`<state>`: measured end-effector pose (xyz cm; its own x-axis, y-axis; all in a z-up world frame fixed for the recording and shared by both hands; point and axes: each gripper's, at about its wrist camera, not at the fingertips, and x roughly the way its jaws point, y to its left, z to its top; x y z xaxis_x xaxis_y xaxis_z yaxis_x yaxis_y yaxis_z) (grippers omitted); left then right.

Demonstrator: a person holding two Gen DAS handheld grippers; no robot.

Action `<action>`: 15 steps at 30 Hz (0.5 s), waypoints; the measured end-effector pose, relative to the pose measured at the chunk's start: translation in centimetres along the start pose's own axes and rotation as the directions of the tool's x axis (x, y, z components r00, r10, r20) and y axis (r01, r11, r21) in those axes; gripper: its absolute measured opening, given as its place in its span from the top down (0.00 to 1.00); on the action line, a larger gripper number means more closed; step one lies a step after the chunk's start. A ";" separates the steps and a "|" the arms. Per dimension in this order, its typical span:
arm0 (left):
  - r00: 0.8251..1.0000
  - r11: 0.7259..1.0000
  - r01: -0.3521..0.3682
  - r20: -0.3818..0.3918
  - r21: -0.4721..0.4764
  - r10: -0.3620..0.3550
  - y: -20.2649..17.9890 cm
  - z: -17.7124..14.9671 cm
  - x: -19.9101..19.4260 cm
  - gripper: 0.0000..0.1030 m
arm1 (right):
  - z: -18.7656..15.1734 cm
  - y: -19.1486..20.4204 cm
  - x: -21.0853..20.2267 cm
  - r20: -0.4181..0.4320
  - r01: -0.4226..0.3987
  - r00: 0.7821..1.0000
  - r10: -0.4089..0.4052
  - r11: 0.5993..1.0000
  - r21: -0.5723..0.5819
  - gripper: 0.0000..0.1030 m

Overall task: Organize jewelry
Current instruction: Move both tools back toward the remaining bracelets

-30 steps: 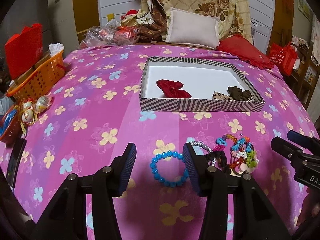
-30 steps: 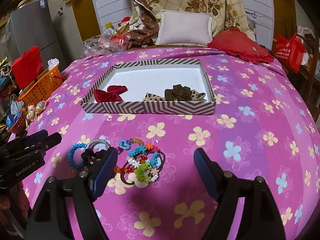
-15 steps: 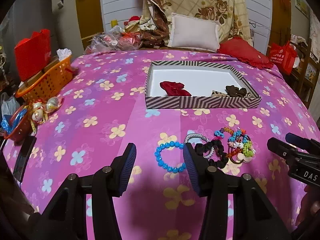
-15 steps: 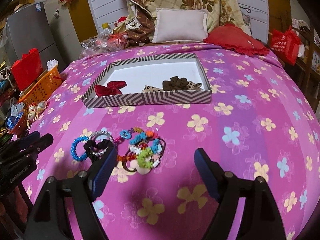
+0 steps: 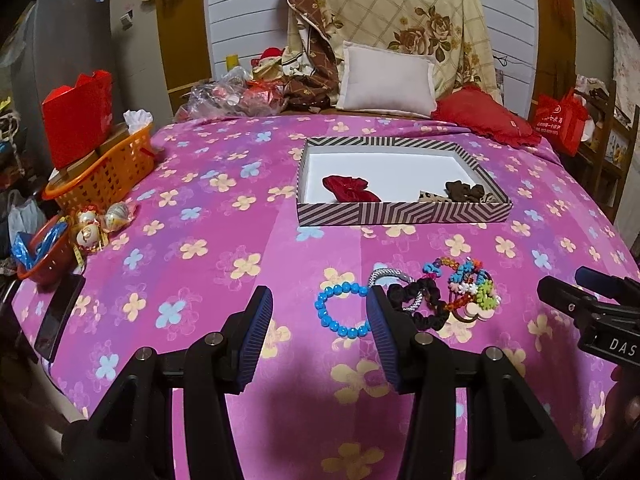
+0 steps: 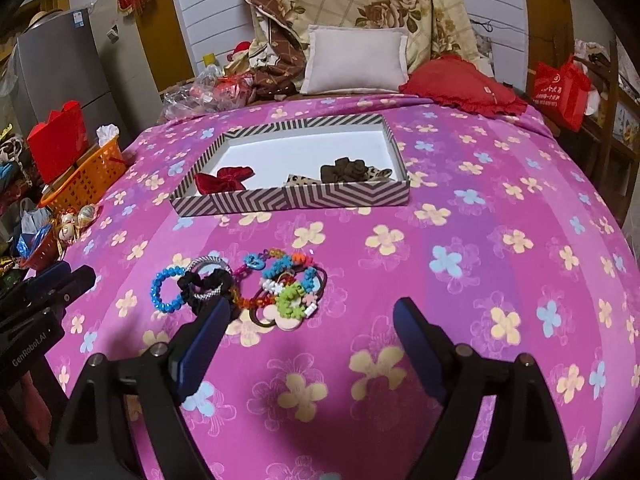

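Striped box (image 6: 288, 200) mid-frame holds red bow (image 6: 224, 179) and brown scrunchie (image 6: 345, 169). Bracelet pile (image 6: 256, 286) lower left on bed (image 6: 480, 240) unsorted. Left hand-held gripper (image 5: 320, 336) and right hand-held gripper (image 6: 310, 340) both wide open, empty.

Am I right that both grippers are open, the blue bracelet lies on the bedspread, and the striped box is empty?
Not quite: the box isn't empty. The right wrist view shows a red scrunchie and brown scrunchie inside. Both grippers are open; the bracelet lies on the bedspread.

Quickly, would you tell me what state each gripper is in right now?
Left gripper: open, holding nothing, above the blue bead bracelet.
Right gripper: open, holding nothing, near the pile of colorful hair ties.
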<state>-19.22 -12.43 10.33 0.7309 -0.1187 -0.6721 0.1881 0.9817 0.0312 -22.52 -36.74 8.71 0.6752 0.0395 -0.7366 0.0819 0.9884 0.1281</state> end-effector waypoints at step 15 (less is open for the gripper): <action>1.000 1.000 0.005 -0.010 -0.009 -0.005 0.2 -0.5 1.4 0.66 | -0.4 0.3 1.5 -0.023 0.006 1.000 -0.006 0.999 -0.033 0.15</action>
<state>-18.48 -12.31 9.08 0.7234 -0.1222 -0.6796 0.1862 0.9823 0.0215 -21.73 -36.34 7.38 0.6579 0.0366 -0.7522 0.0613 0.9929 0.1019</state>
